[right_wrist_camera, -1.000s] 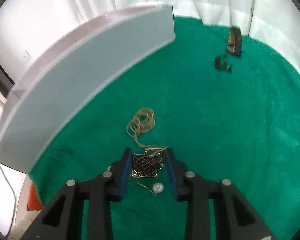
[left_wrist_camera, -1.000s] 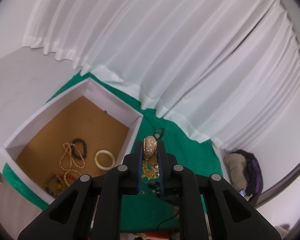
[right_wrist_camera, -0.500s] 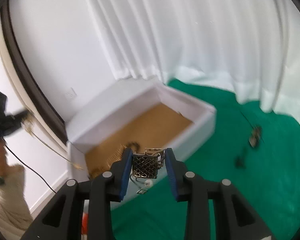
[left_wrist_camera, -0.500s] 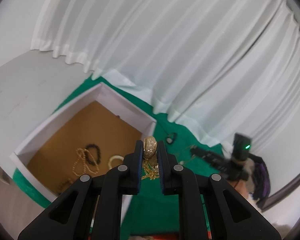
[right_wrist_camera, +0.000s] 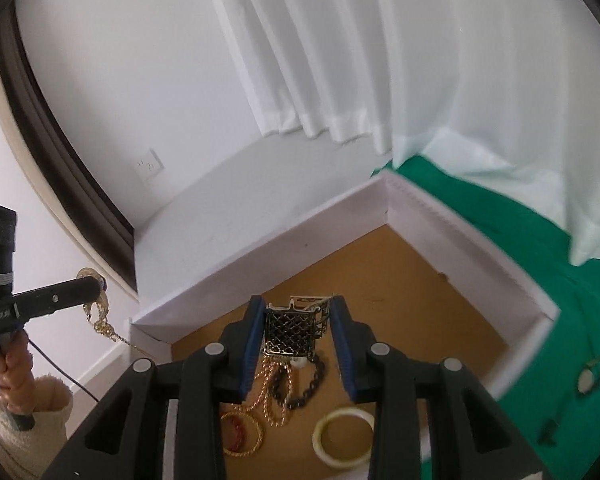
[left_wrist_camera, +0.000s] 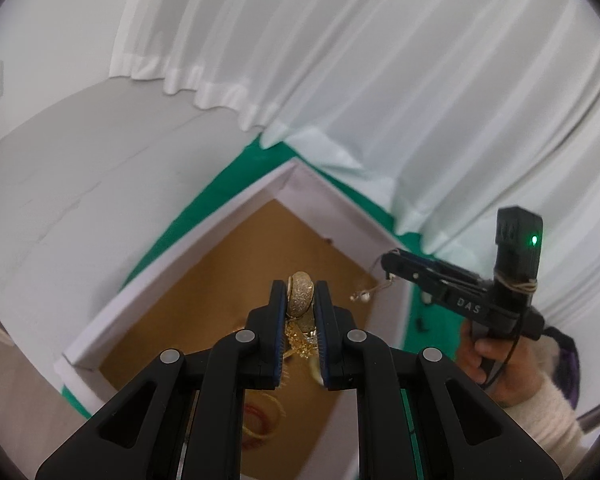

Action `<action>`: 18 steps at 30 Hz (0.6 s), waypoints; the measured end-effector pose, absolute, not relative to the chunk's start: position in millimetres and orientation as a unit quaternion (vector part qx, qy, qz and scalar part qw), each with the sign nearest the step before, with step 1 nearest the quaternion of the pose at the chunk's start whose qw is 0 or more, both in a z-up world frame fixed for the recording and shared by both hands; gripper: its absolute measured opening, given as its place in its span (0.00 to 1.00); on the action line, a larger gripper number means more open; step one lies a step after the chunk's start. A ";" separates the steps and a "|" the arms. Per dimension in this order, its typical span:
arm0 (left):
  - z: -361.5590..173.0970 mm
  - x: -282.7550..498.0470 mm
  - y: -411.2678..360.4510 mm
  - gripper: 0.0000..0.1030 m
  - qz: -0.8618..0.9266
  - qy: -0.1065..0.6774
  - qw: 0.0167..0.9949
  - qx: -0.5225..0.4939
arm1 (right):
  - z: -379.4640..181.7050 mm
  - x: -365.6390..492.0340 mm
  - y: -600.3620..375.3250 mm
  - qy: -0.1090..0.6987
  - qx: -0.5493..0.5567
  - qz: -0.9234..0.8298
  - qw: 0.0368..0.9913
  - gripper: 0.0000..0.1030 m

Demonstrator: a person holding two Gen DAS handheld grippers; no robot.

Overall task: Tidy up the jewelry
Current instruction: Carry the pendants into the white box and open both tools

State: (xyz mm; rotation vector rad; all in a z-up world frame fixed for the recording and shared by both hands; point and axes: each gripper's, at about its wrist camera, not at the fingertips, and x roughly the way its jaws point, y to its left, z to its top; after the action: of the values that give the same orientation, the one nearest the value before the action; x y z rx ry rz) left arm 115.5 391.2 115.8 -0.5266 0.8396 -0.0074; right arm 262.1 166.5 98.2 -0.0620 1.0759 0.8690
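My left gripper (left_wrist_camera: 299, 294) is shut on a gold pendant necklace (left_wrist_camera: 301, 295), its chain bunched between the fingers, held above the white box (left_wrist_camera: 168, 264) with the brown floor. My right gripper (right_wrist_camera: 298, 320) is shut on a square gold lattice pendant (right_wrist_camera: 290, 332), also above the box (right_wrist_camera: 460, 228). Its chain hangs below. Inside the box lie a cream bangle (right_wrist_camera: 343, 436), a black bead bracelet (right_wrist_camera: 308, 384), a gold bead strand (right_wrist_camera: 274, 396) and a red-gold bangle (right_wrist_camera: 240, 432). The right gripper shows in the left wrist view (left_wrist_camera: 392, 262), the left in the right wrist view (right_wrist_camera: 94, 286).
The box stands on a green cloth (right_wrist_camera: 560, 280) against white curtains (left_wrist_camera: 340, 80). A few small dark jewelry pieces (right_wrist_camera: 590, 376) lie on the cloth right of the box. A wall socket (right_wrist_camera: 150, 165) and a dark frame (right_wrist_camera: 60, 168) are at left.
Both grippers have lifted their jewelry off the cloth and moved over the open box. The right pendant's chain left the cloth and now hangs above the box.
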 end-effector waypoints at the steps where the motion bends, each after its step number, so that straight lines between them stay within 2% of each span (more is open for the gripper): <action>1: 110.4 120.0 393.1 0.12 0.000 0.407 0.879 -0.250 | 93.2 262.9 173.5 0.499 -0.034 0.398 0.769 0.32; 6: 70.4 149.7 396.0 0.12 0.028 0.432 0.874 -0.222 | 45.3 282.8 213.7 0.519 -0.065 0.384 0.760 0.33; 8: 51.9 163.9 391.8 0.13 0.034 0.446 0.869 -0.213 | 31.2 290.4 220.8 0.528 -0.061 0.377 0.759 0.35; 9: 45.2 168.6 390.3 0.13 0.038 0.452 0.866 -0.210 | 20.0 295.0 225.3 0.538 -0.060 0.371 0.754 0.40; 10: 36.2 173.2 388.8 0.16 0.046 0.461 0.862 -0.204 | 14.0 297.9 226.8 0.547 -0.058 0.365 0.751 0.52; 11: 26.7 177.2 387.0 0.25 0.054 0.473 0.857 -0.197 | 9.6 299.8 227.4 0.551 -0.056 0.359 0.751 0.55; 12: 21.1 178.2 385.0 0.30 0.059 0.481 0.854 -0.191 | 6.3 300.6 224.0 0.555 -0.047 0.351 0.753 0.55; 14: 15.6 175.4 379.5 0.46 0.067 0.488 0.851 -0.180 | 8.4 298.3 215.9 0.556 -0.033 0.351 0.753 0.55; 17: 21.5 160.6 366.5 0.60 0.073 0.488 0.855 -0.157 | 19.6 287.2 200.2 0.542 -0.035 0.354 0.761 0.55; 18: 26.5 156.5 360.4 0.61 0.076 0.487 0.858 -0.147 | 25.0 280.5 193.0 0.533 -0.041 0.356 0.766 0.55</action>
State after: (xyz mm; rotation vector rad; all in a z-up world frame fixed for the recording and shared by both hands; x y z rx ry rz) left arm 156.5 360.4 26.5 -0.3092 1.0221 0.1587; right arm 280.5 193.0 25.0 -0.0882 1.1586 0.7737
